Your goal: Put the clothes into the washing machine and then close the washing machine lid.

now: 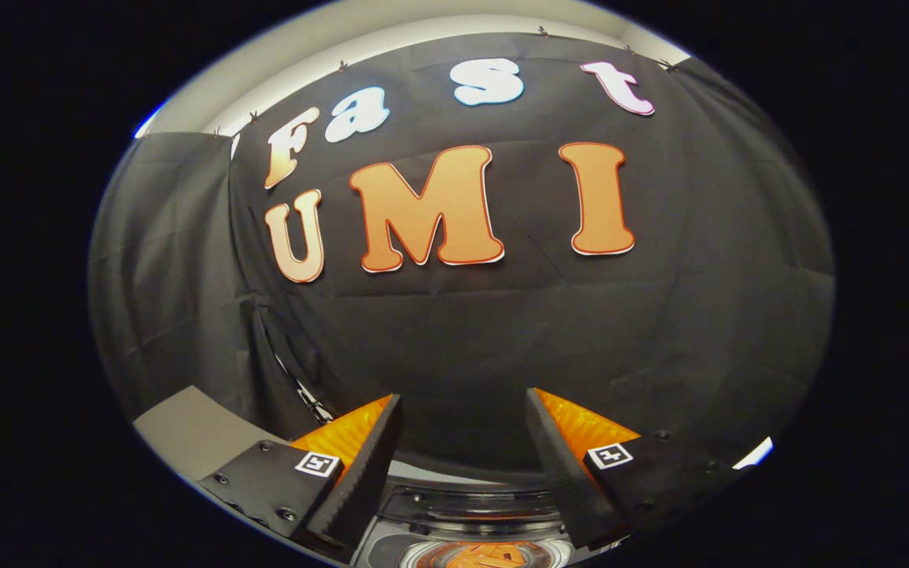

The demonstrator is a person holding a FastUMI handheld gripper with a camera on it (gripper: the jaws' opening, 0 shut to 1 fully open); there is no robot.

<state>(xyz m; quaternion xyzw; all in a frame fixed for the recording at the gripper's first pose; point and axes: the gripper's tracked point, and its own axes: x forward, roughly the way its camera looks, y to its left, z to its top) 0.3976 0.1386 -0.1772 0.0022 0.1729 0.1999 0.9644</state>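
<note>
Your gripper (462,426) is spread wide and empty, aimed mostly at the booth's wall. The washing machine (470,517) lies low between the fingers, its drum apparently open, with something orange (490,557) inside, probably the clothes, though too cropped to confirm. If so, loading looks done; next, tilt down and find the lid.
</note>
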